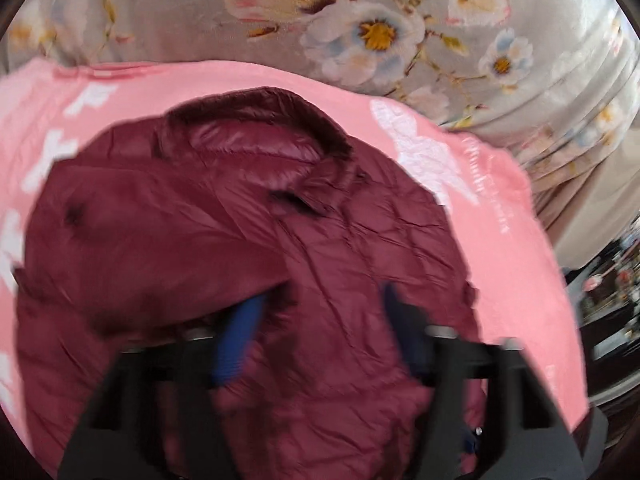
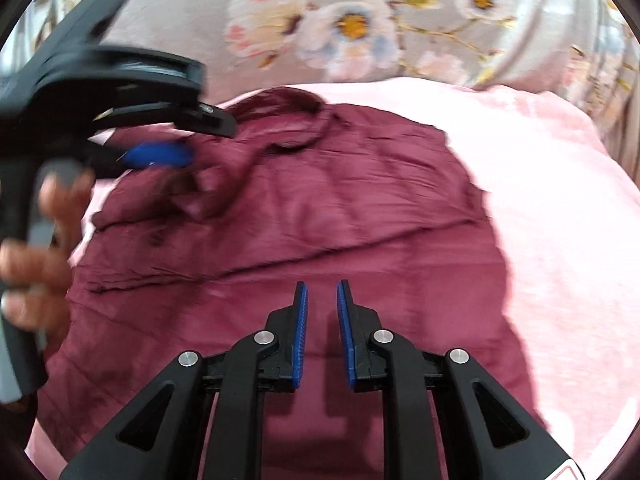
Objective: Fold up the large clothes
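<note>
A maroon puffer jacket (image 1: 240, 232) lies on a pink blanket (image 1: 500, 240), collar at the far end. Its left sleeve is folded across the chest. My left gripper (image 1: 320, 300) hovers over the jacket's middle, jaws wide apart, with nothing between them; the image is blurred. In the right wrist view the jacket (image 2: 320, 208) fills the centre and the left gripper (image 2: 168, 148) shows at the upper left, held by a hand above the folded sleeve. My right gripper (image 2: 322, 292) is over the jacket's lower part, jaws slightly apart and empty.
A grey floral bedspread (image 1: 360, 20) lies beyond the pink blanket and also shows in the right wrist view (image 2: 360, 20). The bed's edge and dark room clutter (image 1: 608, 300) are at the right.
</note>
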Demonstrator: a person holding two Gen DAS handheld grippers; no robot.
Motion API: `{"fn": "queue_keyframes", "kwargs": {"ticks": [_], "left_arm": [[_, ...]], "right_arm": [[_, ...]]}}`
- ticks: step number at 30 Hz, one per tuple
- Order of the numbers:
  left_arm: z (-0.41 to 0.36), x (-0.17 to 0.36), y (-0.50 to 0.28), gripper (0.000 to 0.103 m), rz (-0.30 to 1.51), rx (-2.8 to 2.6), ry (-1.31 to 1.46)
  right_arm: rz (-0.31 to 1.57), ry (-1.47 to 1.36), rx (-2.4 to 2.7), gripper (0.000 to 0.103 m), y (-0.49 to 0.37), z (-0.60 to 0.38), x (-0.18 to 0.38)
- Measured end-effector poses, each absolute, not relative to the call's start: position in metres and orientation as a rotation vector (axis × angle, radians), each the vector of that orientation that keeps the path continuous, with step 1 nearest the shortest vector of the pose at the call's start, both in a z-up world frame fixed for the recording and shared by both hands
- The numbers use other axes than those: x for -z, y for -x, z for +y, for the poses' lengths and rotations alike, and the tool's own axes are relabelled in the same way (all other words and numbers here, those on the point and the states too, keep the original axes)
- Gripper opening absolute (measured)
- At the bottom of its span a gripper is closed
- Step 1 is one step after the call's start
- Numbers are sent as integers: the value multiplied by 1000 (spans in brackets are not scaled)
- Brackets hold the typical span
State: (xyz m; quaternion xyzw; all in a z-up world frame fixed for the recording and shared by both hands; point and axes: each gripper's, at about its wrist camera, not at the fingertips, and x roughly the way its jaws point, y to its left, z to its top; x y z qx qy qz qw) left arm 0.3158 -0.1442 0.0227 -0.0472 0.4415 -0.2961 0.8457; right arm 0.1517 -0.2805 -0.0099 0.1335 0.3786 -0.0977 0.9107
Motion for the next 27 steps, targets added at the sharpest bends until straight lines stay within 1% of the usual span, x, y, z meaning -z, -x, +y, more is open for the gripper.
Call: {"fn": "queue_keyframes", "kwargs": {"ticks": [2,3,4,5,7,10,12,14,15,16,17,18,21,22,23,24,25,27], "left_arm": [[-125,-33,-304,74,882,669,132],[-112,-39,-303,79,863,665,146],[-92,-47,-303,83,834,635,178],[-82,-51,-307,83,822,609,199],[-39,-58,-318,83,805,529,276],[21,-54,-342,83,808,353,355],[50,-42,-360,83,836,241,399],[70,-26,-377,79,877,145,412],[77,-13,-386,74,916,109,404],[79,-4,-393,71,946,88,399],[79,6,-399,71,976,77,390],[78,16,-404,69,1007,60,374],[72,38,-413,68,1060,32,355],[71,46,-415,68,1076,26,355],[70,52,-417,68,1089,21,349],[69,58,-416,68,1098,13,339],[69,62,-417,69,1101,7,334],[67,68,-415,69,1091,-4,304]], "right_arm": [[786,-281,208,18,-150,-289,10],[786,-288,202,20,-152,-294,9],[782,-291,194,26,-154,-296,7],[776,-291,185,31,-156,-296,5],[754,-271,154,34,-168,-290,-5],[733,-191,85,44,-198,-267,-23],[730,-120,40,46,-219,-244,-30],[729,-42,2,47,-238,-220,-35],[726,17,-21,48,-250,-203,-36],[725,63,-37,52,-260,-190,-35],[728,95,-53,54,-267,-180,-34],[734,126,-70,54,-276,-169,-31],[778,166,-103,54,-297,-148,-20],[788,167,-100,42,-303,-146,-17],[793,147,-91,15,-307,-149,-16],[799,88,-87,6,-309,-158,-18],[798,14,-90,4,-309,-168,-21],[768,-248,-59,4,-302,-217,-28]]}}
